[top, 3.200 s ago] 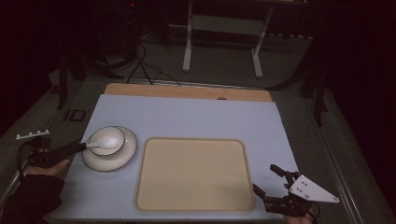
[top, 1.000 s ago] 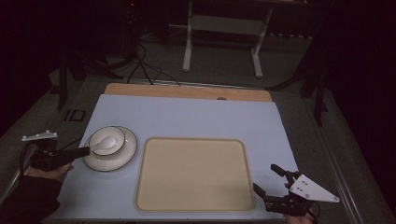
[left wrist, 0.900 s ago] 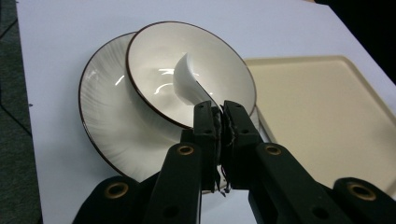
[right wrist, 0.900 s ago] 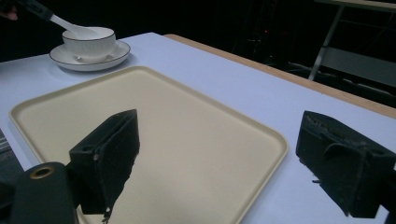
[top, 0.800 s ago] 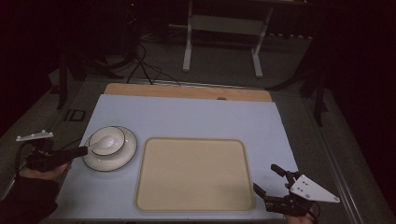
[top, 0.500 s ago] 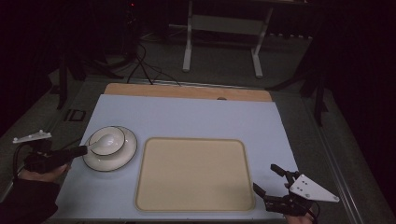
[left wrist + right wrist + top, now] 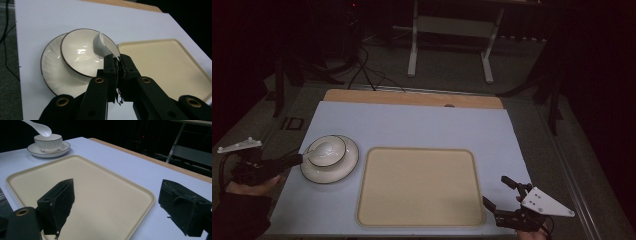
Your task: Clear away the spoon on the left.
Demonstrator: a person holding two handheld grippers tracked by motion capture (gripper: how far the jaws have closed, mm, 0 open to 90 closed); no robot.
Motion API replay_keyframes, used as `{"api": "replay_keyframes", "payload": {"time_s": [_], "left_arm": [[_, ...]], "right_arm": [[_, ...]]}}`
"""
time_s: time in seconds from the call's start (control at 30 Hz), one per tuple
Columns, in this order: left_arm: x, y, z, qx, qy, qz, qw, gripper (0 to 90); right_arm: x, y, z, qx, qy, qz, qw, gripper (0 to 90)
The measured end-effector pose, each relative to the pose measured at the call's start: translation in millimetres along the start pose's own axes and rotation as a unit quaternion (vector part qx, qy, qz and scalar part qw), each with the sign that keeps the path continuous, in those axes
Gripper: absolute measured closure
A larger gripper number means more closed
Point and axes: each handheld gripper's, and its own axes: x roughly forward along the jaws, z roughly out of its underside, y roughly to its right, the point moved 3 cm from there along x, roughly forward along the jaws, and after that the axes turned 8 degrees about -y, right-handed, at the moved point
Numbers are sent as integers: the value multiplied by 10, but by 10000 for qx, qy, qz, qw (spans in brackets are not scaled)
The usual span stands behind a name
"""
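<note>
Spoon (image 7: pixel 100 46) is held by left gripper (image 7: pixel 117 66), lifted above bowl (image 7: pixel 80 55). Tray (image 7: pixel 419 185) has nothing yet. Right gripper (image 7: pixel 115 202) waits wide.

One spoon (image 7: pixel 100 45) — one bowl (image 7: pixel 80 56) — one saucer (image 7: pixel 51 70) — one tray (image 7: pixel 419 186).

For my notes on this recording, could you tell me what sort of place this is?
Probably a lab or studio set up for recording: a table under a plain sheet, dark surroundings, cables on the floor and a metal stand behind.
</note>
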Motion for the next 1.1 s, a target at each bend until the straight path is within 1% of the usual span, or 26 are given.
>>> {"api": "replay_keyframes", "payload": {"time_s": [0.03,0.07,0.1,0.13,0.17,0.23,0.27,0.3,0.37,0.43,0.47,0.5,0.53,0.57,0.6,0.63,0.7,0.73,0.77,0.83,0.87,0.93,0.97,1.0,1.03,1.1], "left_arm": [[-13,7,-6,44,-14,53,10000,856],[-23,14,-10,40,37,39,10000,856],[-29,16,-15,31,31,10,10000,857],[-33,21,-19,55,10,29,10000,857],[-40,26,-21,48,51,-21,10000,856],[-58,46,-28,66,50,5,10000,856],[-71,60,-33,56,96,-48,9999,857],[-85,73,-41,68,90,-37,9999,857],[-116,108,-56,66,169,-39,9998,857],[-131,128,-65,95,142,0,9999,856],[-167,176,-83,97,183,3,9998,857],[-167,176,-83,97,183,3,9998,857],[-193,224,-95,99,216,-26,9997,857],[-193,224,-95,99,216,-26,9997,856],[-209,262,-102,109,234,3,9997,856],[-215,283,-108,121,244,-38,9996,856],[-222,327,-120,130,289,10,9995,856],[-222,349,-127,140,287,-13,9995,857],[-217,374,-135,170,254,30,9995,857],[-222,425,-164,208,269,71,9994,856],[-225,469,-186,273,270,64,9992,856],[-220,530,-207,360,267,-9,9990,856],[-214,561,-211,394,280,-71,9988,856],[-205,588,-212,394,324,-91,9987,856],[-186,613,-210,406,309,-52,9987,856],[-147,661,-199,394,353,-152,9985,856]], "right_arm": [[0,0,0,3,-3,1,10000,135],[1,0,0,1,-1,-1,10000,135],[3,1,0,0,2,-3,10000,135],[5,2,0,-4,-1,-5,10000,135],[8,1,1,-3,-5,-10,10000,135],[14,1,2,-9,-11,-20,10000,135],[17,0,2,-10,-10,-30,10000,135],[17,0,3,-14,-14,-34,10000,135],[18,3,3,-8,-9,-41,10000,135],[19,4,4,-8,-9,-37,10000,135],[17,3,6,-3,-19,-39,10000,134],[17,2,7,-2,-25,-43,10000,135],[17,3,8,2,-32,-43,10000,135],[17,3,8,2,-32,-43,10000,135],[18,5,8,7,-30,-42,10000,135],[22,12,9,28,-30,-54,10000,135],[33,17,10,42,-40,-62,10000,135],[38,16,10,40,-38,-67,10000,135],[41,13,9,33,-42,-71,10000,135],[46,4,6,11,-48,-88,9999,135],[51,4,7,23,-47,-89,9999,135],[63,6,7,51,-71,-103,9999,135],[64,1,5,27,-77,-106,9999,135],[62,-6,4,6,-71,-94,9999,135],[61,-9,2,-17,-65,-90,9999,135],[62,-4,0,17,-62,-75,10000,135]]}}
